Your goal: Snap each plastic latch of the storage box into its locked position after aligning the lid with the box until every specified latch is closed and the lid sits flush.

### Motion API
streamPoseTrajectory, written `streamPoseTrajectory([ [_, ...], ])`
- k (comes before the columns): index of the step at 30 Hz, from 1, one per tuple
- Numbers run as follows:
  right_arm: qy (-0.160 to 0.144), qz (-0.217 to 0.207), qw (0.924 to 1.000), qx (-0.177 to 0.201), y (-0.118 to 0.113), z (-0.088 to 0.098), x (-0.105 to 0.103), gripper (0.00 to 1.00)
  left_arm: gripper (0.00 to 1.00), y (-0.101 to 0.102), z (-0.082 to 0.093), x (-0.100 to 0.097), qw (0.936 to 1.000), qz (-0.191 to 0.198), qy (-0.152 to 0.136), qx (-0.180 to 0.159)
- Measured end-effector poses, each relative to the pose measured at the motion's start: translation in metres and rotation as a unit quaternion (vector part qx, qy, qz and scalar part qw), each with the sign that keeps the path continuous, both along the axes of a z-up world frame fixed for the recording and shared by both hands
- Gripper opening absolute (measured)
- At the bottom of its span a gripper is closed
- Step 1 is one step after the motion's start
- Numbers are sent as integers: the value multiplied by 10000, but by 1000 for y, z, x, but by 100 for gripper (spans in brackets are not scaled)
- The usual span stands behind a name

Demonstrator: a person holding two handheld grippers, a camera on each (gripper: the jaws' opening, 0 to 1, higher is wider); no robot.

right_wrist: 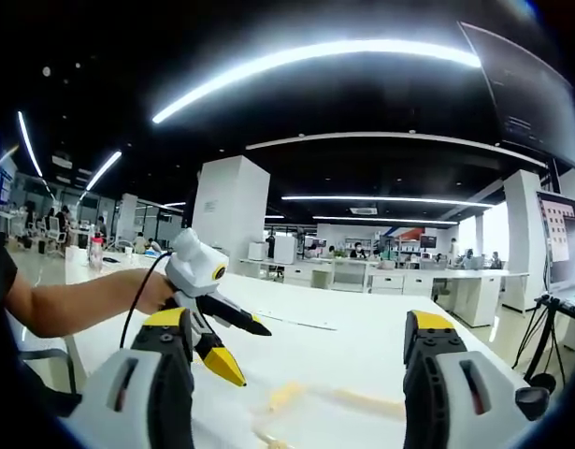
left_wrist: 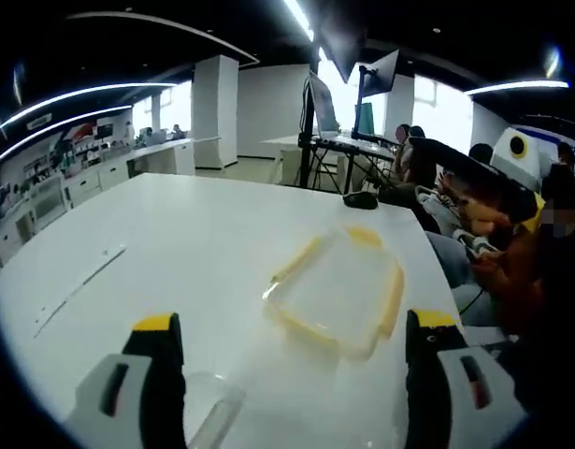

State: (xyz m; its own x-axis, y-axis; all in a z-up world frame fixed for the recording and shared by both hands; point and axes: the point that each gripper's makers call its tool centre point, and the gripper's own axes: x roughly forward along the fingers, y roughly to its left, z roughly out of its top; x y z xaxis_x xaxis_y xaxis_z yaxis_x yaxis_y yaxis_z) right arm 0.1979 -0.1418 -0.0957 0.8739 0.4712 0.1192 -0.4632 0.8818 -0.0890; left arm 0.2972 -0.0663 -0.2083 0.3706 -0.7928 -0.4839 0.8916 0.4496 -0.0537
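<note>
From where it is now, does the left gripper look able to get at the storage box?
Probably yes. The left gripper is open, and the storage box lies on the white table just ahead between its jaws, with bare tabletop between and nothing in the way.

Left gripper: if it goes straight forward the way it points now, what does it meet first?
Probably the clear storage box with yellow latches, lying on the white table just ahead between the open jaws of the left gripper. Depth is uncertain.

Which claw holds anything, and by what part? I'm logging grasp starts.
Neither: left claw and right claw are open and empty; the storage box lies ungrasped.
</note>
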Motion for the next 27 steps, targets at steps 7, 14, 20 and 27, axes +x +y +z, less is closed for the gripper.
streamPoseTrajectory([
  [7,25,4,10000,12,-1,-1,2,94,99,-1,-7,12,9999,95,-32,139],
  [14,16,-19,10000,31,-4,-1,3,94,99,-5,-13,18,9994,66,-53,350],
  [20,34,-26,10000,29,-5,-2,4,94,99,-10,-17,19,9990,59,-69,440],
  [27,33,-59,10000,53,-8,-2,4,94,99,-12,-17,24,9985,79,-195,514],
])
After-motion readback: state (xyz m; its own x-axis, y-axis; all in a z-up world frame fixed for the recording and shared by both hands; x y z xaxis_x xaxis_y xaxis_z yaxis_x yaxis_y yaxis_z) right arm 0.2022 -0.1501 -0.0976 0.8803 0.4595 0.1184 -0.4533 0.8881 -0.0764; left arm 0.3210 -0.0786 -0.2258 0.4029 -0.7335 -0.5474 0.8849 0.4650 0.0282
